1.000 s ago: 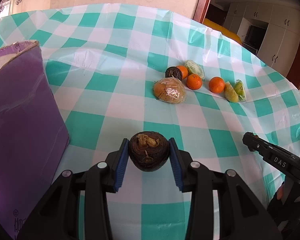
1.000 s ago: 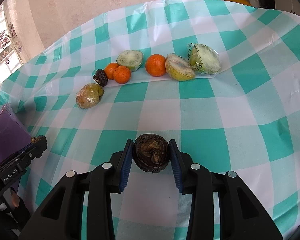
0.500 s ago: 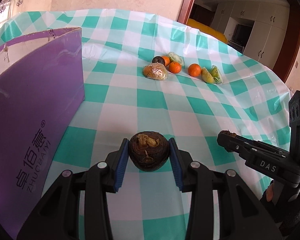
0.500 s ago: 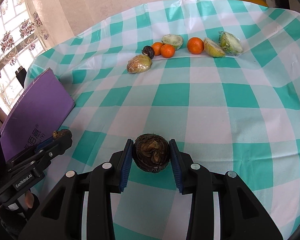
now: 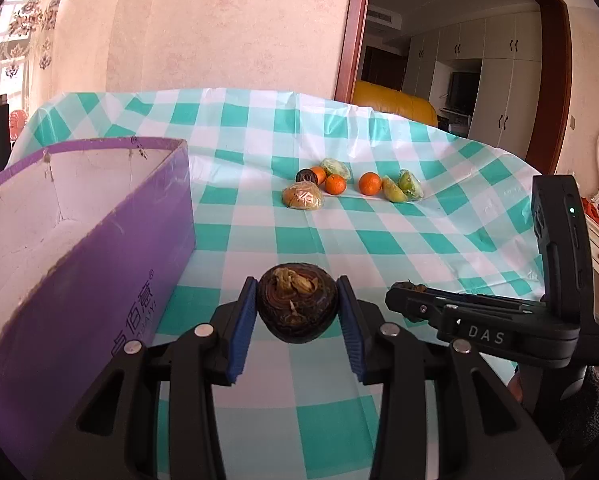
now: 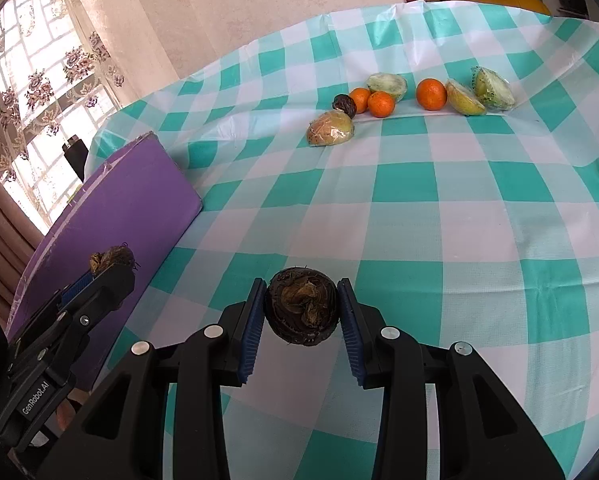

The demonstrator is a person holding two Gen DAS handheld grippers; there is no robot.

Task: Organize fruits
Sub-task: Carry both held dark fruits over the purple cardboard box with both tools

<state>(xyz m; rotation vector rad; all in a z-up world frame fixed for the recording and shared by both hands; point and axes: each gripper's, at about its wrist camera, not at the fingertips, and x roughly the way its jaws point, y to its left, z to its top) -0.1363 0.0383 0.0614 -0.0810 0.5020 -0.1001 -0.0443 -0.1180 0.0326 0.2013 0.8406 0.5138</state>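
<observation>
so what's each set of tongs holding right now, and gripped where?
Left tongs: dark brown round bulb-like fruit, pinched at its two sides. Right tongs: a second dark brown round fruit, same side-to-side hold.

Lighting: bright daylight from the lace-curtained window at left, blown out white. Soft sheen on the worktop's checked cloth. Focus: sharp throughout. Distortion: strong fisheye curvature, dark vignette at the corners.
</observation>
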